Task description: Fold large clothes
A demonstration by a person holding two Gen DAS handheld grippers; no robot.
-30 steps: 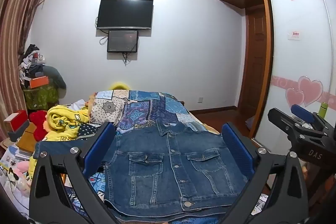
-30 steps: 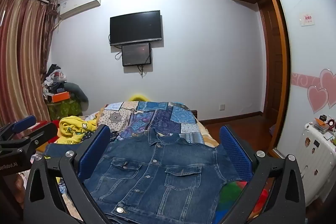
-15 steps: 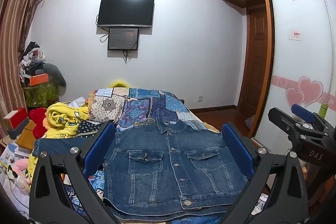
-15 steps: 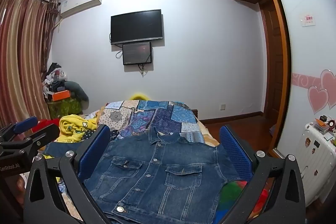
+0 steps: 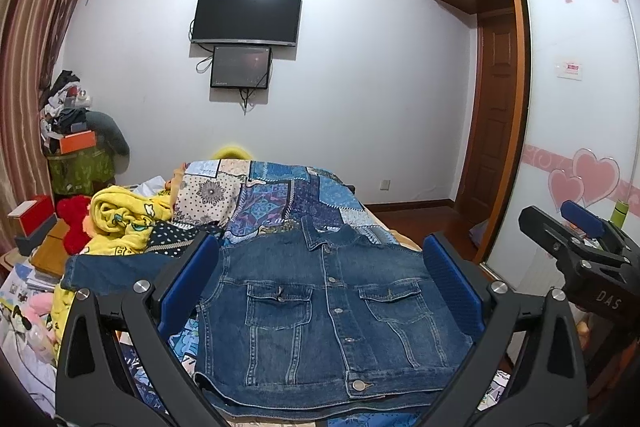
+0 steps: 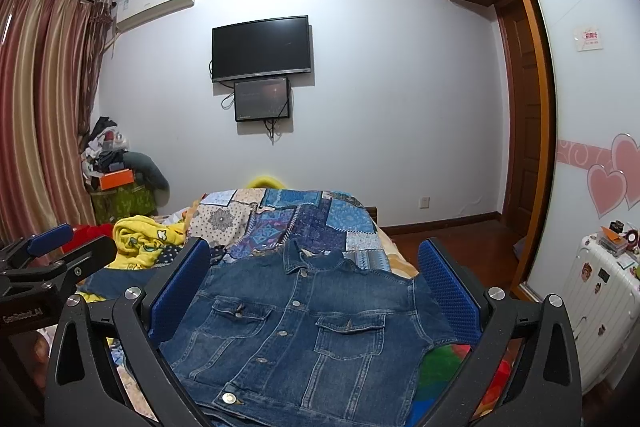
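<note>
"DAS" reads on the right hand-held gripper; other lettering is too small or blurred to read.

Side-by-side views over shared denim jacket

One denim jacket lies on one bed, buttoned front up, with two chest pockets. Two tools show: the left tool and the right tool, each with two blue pads. Two screens hang on the wall, a television above a smaller monitor. One yellow blanket, one suitcase.
</note>
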